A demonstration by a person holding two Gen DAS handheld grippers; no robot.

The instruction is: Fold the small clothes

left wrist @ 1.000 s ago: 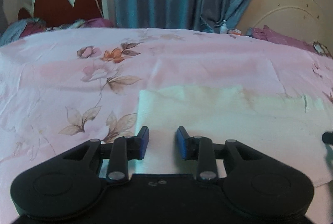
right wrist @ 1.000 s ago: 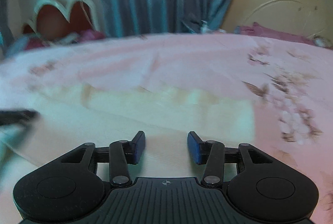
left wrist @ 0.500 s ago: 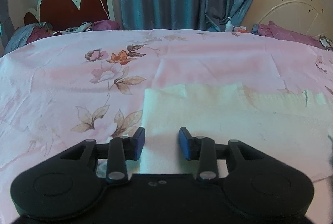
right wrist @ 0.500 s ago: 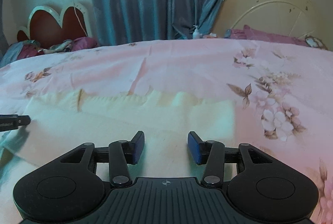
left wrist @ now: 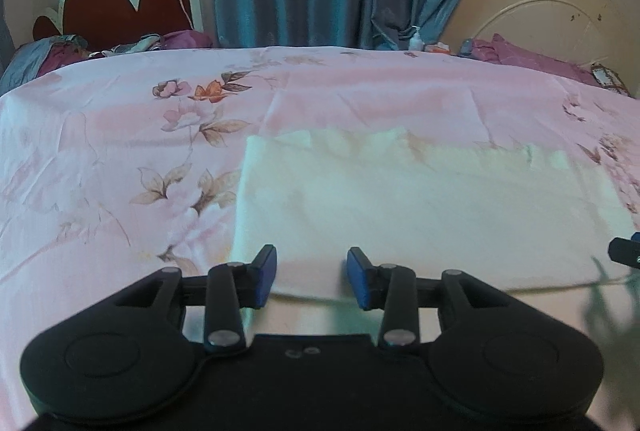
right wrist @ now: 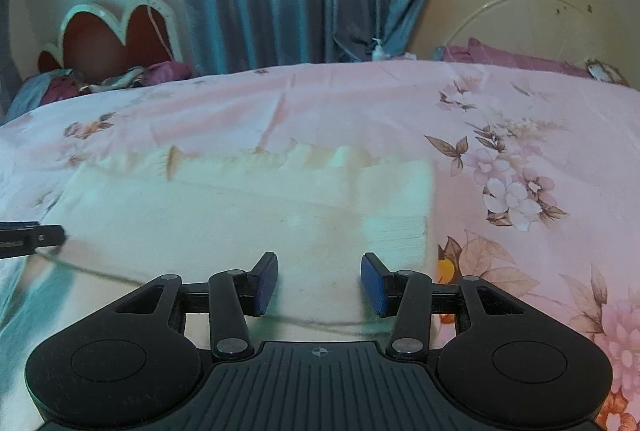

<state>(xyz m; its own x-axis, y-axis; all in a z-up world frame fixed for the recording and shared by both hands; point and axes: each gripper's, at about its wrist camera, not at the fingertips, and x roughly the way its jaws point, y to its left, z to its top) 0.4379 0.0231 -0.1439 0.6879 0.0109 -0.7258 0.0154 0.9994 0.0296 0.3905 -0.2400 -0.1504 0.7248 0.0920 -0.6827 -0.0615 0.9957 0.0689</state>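
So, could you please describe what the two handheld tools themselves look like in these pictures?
Both are matte black plastic. The left tool has two blue-padded fingers on linkage bars with silver rivets, rounded lobes at each side, and a smooth centre plate. The right tool is built alike, but its centre plate is ribbed and bears a small crosshair mark. No sleeves show.

Cream garment (left wrist: 420, 215): soft matt cloth; bedsheet (left wrist: 120, 159) smooth floral cotton (lightly creased); gripper pads (right wrist: 374, 285) blue rubbery.
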